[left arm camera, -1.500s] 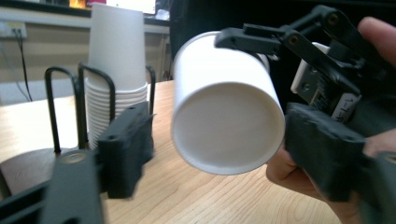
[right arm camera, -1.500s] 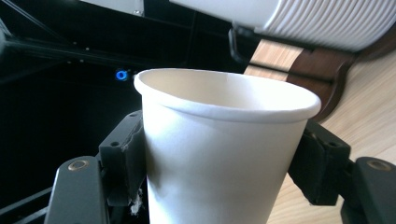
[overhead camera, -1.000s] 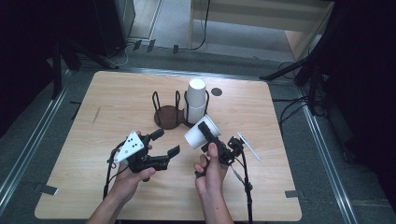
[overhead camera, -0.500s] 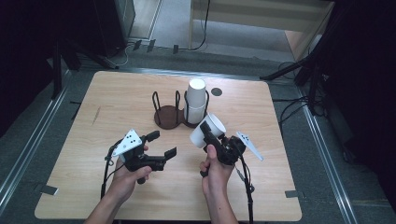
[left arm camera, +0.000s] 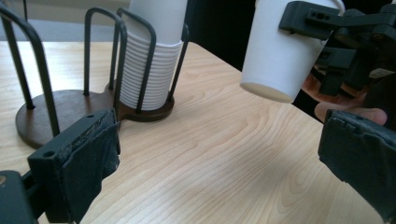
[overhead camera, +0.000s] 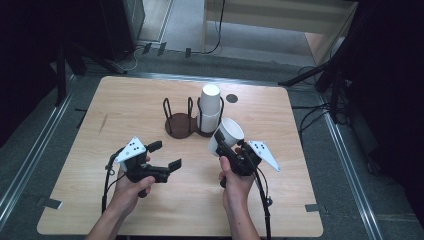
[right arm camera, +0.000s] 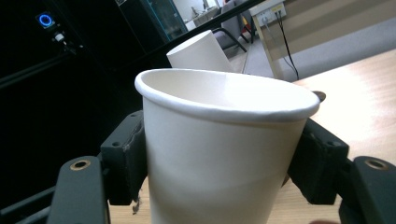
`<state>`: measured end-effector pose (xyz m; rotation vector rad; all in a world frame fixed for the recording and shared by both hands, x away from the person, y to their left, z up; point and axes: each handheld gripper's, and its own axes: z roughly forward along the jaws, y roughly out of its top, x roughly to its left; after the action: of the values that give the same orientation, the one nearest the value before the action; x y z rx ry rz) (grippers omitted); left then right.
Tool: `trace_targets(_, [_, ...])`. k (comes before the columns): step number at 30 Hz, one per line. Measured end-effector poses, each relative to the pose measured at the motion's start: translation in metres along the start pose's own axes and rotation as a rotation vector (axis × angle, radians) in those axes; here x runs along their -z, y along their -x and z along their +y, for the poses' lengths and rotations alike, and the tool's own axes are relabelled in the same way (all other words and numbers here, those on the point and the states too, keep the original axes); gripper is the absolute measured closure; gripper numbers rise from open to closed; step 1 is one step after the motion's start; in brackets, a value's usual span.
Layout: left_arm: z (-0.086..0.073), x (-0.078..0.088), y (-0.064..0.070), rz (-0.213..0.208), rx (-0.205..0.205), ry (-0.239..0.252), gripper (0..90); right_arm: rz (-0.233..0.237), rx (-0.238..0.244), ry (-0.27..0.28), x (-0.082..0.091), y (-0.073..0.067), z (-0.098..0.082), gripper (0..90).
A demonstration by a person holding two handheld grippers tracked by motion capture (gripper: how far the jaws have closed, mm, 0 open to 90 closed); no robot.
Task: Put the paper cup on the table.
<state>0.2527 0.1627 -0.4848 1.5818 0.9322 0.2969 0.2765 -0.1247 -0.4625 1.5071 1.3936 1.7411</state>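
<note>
the right tool (overhead camera: 223, 143) pinches a white paper cup (overhead camera: 226, 135) by its wall, pads pressed on both sides below the rim, and holds it clear of the desk (overhead camera: 125, 100), just in front of the wooden rack (overhead camera: 181, 125) where the stack of cups (overhead camera: 209, 107) stands upside down. in the left gripper view the cup (left arm camera: 280, 51) hangs tilted, base toward the desk. the left tool (overhead camera: 166, 156) has just been opening and now stands spread wide with nothing between its pads. to do this step well, keep the squeeze light so the thin wall does not buckle, and level the cup before setting it down on bare wood. the right hand (overhead camera: 235, 182) is raised with its wrist tipped toward the rack; the left hand (overhead camera: 131, 184) rests low near the desk, its tool pointing at the cup.
</note>
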Motion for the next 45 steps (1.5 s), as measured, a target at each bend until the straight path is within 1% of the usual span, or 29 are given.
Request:
trace_targets(2, [-0.001, 0.002, -0.003, -0.001, -0.007, -0.003, 0.0, -0.007, 0.016, 0.000, 0.000, 0.000, 0.000, 29.1])
trace_targets(8, [-0.003, 0.004, -0.007, -0.001, 0.004, -0.020, 0.0, -0.024, 0.048, 0.009, 0.000, 0.005, 0.001, 28.3])
trace_targets(10, [-0.004, 0.005, -0.008, 0.010, 0.008, -0.023, 0.0, -0.032, 0.056, 0.012, 0.001, 0.006, 0.002, 28.3])
trace_targets(11, [-0.005, 0.006, -0.009, 0.008, 0.007, -0.024, 0.0, -0.037, 0.060, 0.014, 0.001, 0.007, 0.002, 28.3])
trace_targets(14, [-0.008, 0.009, -0.012, 0.018, 0.005, -0.032, 0.0, -0.037, 0.082, 0.031, 0.001, 0.009, 0.003, 28.2])
trace_targets(17, [-0.011, 0.013, -0.015, 0.028, 0.008, -0.039, 0.0, -0.041, 0.097, 0.032, 0.002, 0.012, 0.004, 28.3])
trace_targets(19, [-0.013, 0.016, -0.017, 0.032, 0.014, -0.038, 0.0, -0.046, 0.098, 0.036, 0.002, 0.013, 0.005, 28.2])
trace_targets(22, [-0.017, 0.022, -0.022, 0.047, 0.023, -0.036, 0.0, -0.049, 0.113, 0.042, 0.003, 0.015, 0.006, 28.3])
trace_targets(26, [-0.023, 0.028, -0.027, 0.067, 0.041, -0.028, 0.0, -0.066, 0.152, 0.045, 0.002, 0.018, 0.007, 27.9])
trace_targets(31, [-0.028, 0.036, -0.035, 0.093, 0.047, -0.023, 0.0, -0.079, 0.190, 0.055, 0.000, 0.024, 0.009, 27.9])
trace_targets(35, [-0.032, 0.043, -0.041, 0.117, 0.057, -0.016, 0.0, -0.091, 0.202, 0.066, -0.001, 0.029, 0.011, 27.9])
trace_targets(36, [-0.033, 0.045, -0.042, 0.122, 0.061, -0.018, 0.0, -0.093, 0.212, 0.070, -0.001, 0.031, 0.011, 28.0])
trace_targets(38, [-0.035, 0.048, -0.044, 0.127, 0.063, -0.016, 0.0, -0.099, 0.216, 0.075, -0.002, 0.034, 0.012, 28.0])
trace_targets(42, [-0.040, 0.054, -0.048, 0.143, 0.066, -0.024, 0.0, -0.121, 0.246, 0.085, -0.005, 0.041, 0.013, 28.0])
trace_targets(45, [-0.044, 0.059, -0.052, 0.159, 0.072, -0.031, 0.0, -0.133, 0.250, 0.090, -0.006, 0.046, 0.015, 28.0])
